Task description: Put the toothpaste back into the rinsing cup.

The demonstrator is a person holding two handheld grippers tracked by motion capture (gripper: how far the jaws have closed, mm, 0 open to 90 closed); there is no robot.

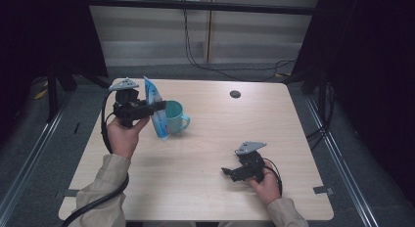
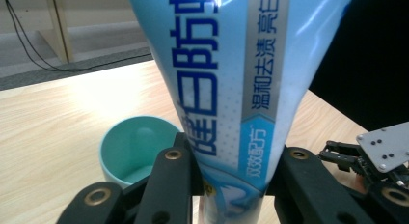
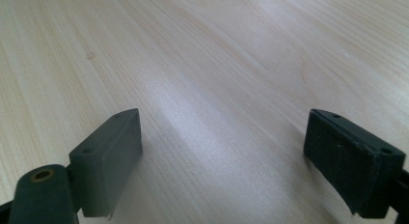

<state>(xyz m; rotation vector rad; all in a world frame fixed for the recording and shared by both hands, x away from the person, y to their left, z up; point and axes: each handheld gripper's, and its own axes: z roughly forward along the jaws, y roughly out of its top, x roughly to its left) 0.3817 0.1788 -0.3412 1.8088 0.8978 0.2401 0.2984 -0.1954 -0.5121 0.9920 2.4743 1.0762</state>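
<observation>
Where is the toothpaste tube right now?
In the high view, the tube is at table's left, upright in the left hand-held gripper, just beside the green mug.

1. Toothpaste tube: glossy, smooth blue-and-white plastic.
2. Cup: smooth teal, slight sheen.
3. Tabletop: pale wood grain, satin finish.
4. Right gripper: matt black pads.

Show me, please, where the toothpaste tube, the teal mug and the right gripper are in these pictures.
toothpaste tube [image 2: 226,89]: left gripper view, printed front of the tube.
teal mug [image 1: 175,117]: high view, its outer wall.
right gripper [image 3: 224,161]: right gripper view, midway between its open fingertips.
</observation>
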